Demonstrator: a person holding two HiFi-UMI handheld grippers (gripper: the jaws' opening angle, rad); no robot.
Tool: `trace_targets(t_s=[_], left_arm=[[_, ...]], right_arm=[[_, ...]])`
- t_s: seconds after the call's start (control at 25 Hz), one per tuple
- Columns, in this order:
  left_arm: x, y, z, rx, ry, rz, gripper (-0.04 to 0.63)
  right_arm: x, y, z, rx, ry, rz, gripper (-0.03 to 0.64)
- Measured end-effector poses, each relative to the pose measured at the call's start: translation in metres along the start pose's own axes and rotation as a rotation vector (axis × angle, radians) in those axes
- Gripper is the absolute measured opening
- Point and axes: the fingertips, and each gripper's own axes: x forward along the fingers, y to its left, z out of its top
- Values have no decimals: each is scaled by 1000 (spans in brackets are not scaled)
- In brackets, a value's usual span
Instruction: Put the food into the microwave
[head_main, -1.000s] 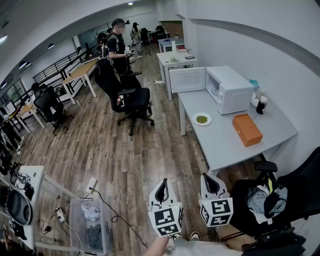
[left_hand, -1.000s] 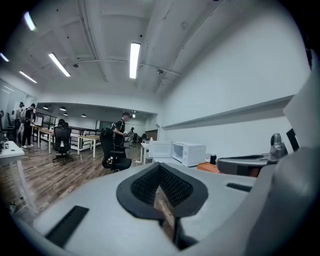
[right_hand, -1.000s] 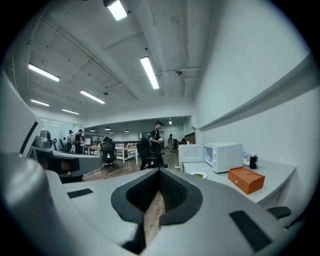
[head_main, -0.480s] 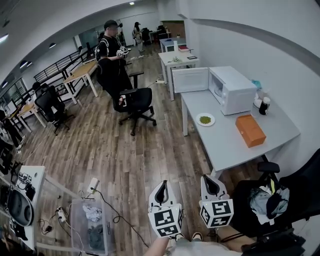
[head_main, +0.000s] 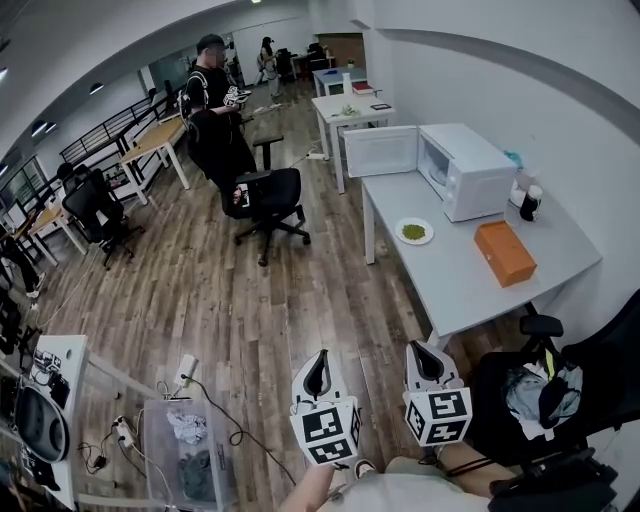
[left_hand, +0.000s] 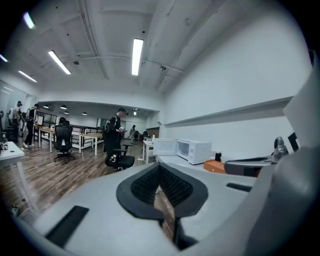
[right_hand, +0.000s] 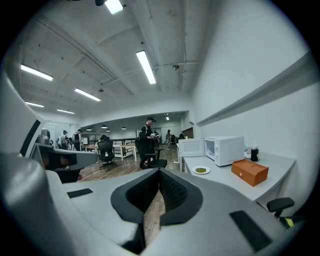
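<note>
A white microwave (head_main: 468, 172) stands at the far end of a grey table (head_main: 455, 290), its door (head_main: 380, 151) swung open to the left. A white plate of green food (head_main: 414, 232) lies on the table in front of it. The plate (right_hand: 201, 170) and the microwave (right_hand: 227, 148) also show in the right gripper view. My left gripper (head_main: 320, 362) and right gripper (head_main: 425, 352) hang low over the wooden floor, well short of the table. Both are shut and hold nothing. In the left gripper view the microwave (left_hand: 194, 150) is far ahead.
An orange box (head_main: 505, 253) lies on the table right of the plate, with a dark cup (head_main: 530, 203) behind it. A black office chair (head_main: 268, 198) and a standing person (head_main: 210, 105) are left of the table. Another black chair (head_main: 560, 400) holds clothes beside me. A clear bin (head_main: 185, 450) and cables lie at the lower left.
The view has drifted slightly, so the table and microwave sit a little nearer. The standing person has stepped left. Both grippers stay low and shut.
</note>
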Motion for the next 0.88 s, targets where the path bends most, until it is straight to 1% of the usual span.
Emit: trace_targets(t_s=[0.4, 0.88], left_arm=[[15, 8, -11, 14, 29, -15, -2], [56, 30, -20, 5, 56, 25, -2]], right_arm=[[17, -2, -10, 0, 33, -16, 17], [71, 2, -19, 6, 57, 25, 17]])
